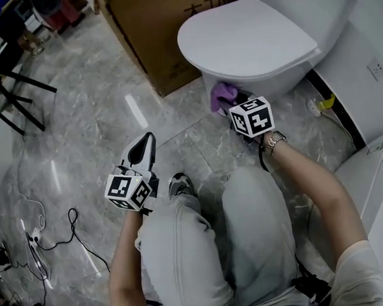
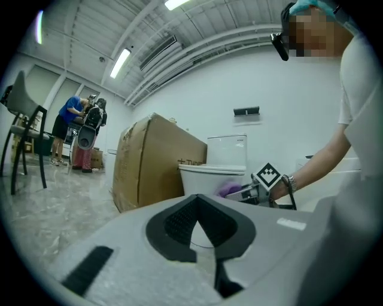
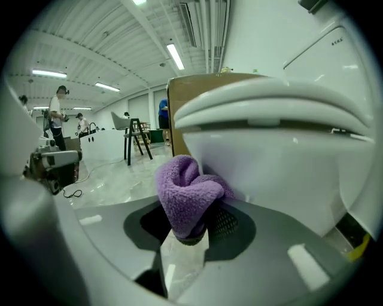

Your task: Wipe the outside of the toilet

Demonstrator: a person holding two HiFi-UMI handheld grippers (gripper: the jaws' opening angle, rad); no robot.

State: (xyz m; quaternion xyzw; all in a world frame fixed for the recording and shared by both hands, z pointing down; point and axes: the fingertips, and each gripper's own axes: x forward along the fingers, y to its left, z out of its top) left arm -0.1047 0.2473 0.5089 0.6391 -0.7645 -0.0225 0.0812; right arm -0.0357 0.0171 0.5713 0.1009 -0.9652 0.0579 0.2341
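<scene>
Head view: crouched on a grey marble floor [image 1: 98, 109] before a white toilet [image 1: 249, 42]. Right gripper [image 3: 192, 238] low at the bowl's front, jaws clamped on a bunched purple cloth [image 3: 185, 194] that touches the bowl's outside under the closed lid. Left gripper [image 1: 148, 140] near the knee, jaws together, gripping nothing. Cardboard box [image 1: 164, 28] just beside the toilet, its dark Chinese print cropped and not legible.

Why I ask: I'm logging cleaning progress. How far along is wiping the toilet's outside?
Done: the right gripper is shut on the purple cloth. In hand: the cloth sits against the bowl front, under the seat rim. Left: nothing shows which surfaces are already wiped, so count the lid, tank and bowl sides as remaining. The left gripper is shut and empty.
</scene>
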